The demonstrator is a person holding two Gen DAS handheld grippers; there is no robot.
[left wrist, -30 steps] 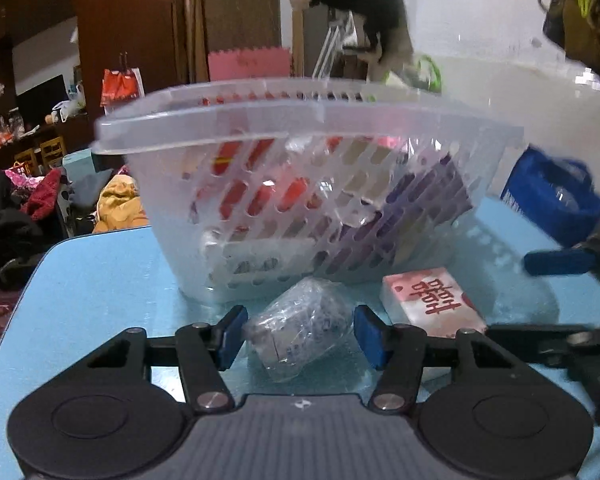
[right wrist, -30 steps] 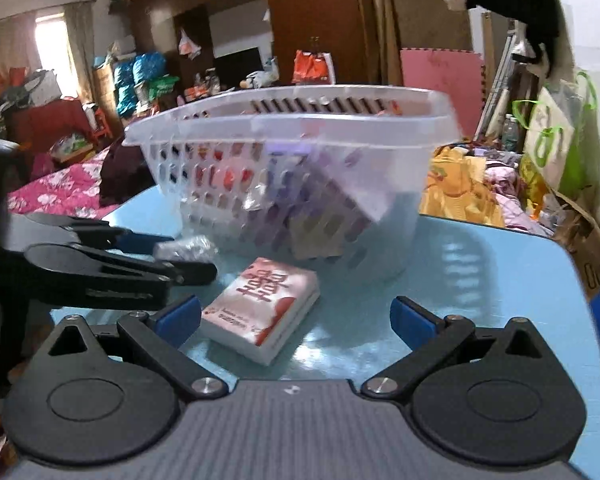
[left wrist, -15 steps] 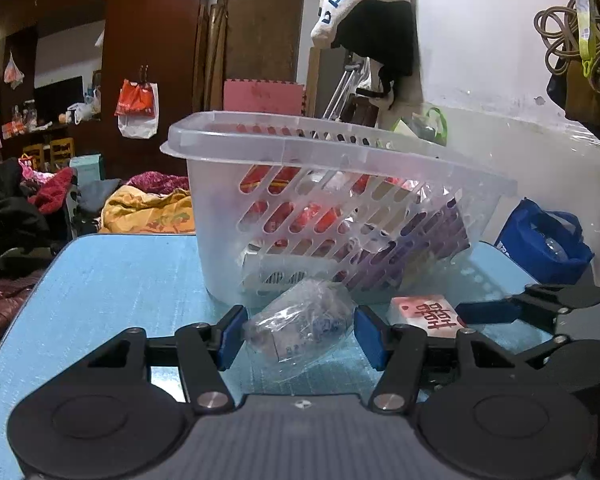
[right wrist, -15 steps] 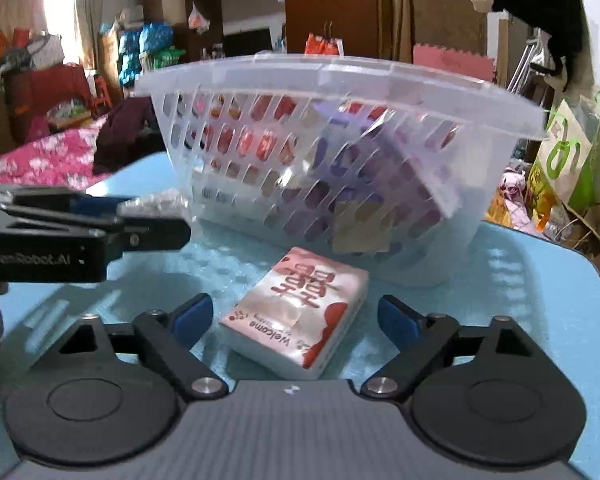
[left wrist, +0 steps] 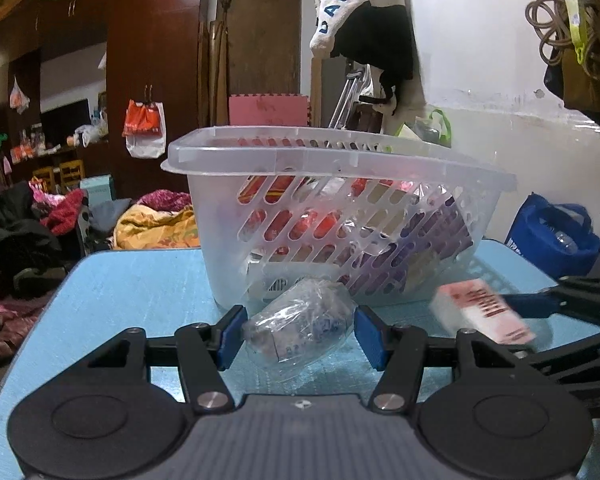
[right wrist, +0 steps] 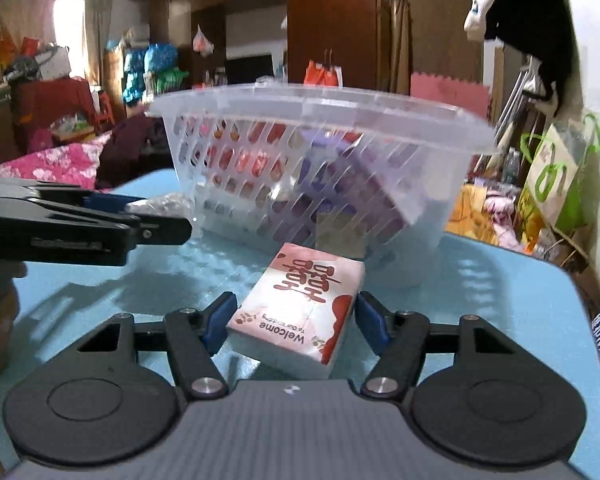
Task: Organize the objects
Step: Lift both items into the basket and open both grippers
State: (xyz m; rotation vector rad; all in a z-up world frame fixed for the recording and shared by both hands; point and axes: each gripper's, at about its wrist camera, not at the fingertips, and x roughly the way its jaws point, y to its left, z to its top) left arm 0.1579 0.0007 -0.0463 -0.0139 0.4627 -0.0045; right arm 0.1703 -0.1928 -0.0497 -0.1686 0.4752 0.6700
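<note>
A clear perforated basket [left wrist: 340, 160] holding several packs stands on the blue table [left wrist: 140, 280]. My left gripper [left wrist: 299, 334] is shut on a crinkly clear plastic packet [left wrist: 300, 320], held just before the basket's near wall. To its right, a pink-and-white tissue pack [right wrist: 300, 300] lies between the blue pads of my right gripper [right wrist: 294, 318], whose jaws are closing and touch both its sides. The pack [left wrist: 480, 308] looks blurred in the left wrist view. In the right wrist view the left gripper's fingers [right wrist: 112, 204] show from the side, with the packet [right wrist: 164, 204] at their tips.
A blue bag [left wrist: 552, 240] sits beyond the table's right edge, and a green-and-white bag [right wrist: 556, 172] stands behind it. Piles of clothes [left wrist: 156, 228] lie past the far left edge. Bare tabletop [right wrist: 480, 300] stretches right of the basket [right wrist: 320, 104].
The right gripper's jaws have narrowed from wide apart onto the tissue pack, which it has moved up to. The left gripper kept the clear packet while its view swung left across the basket.
</note>
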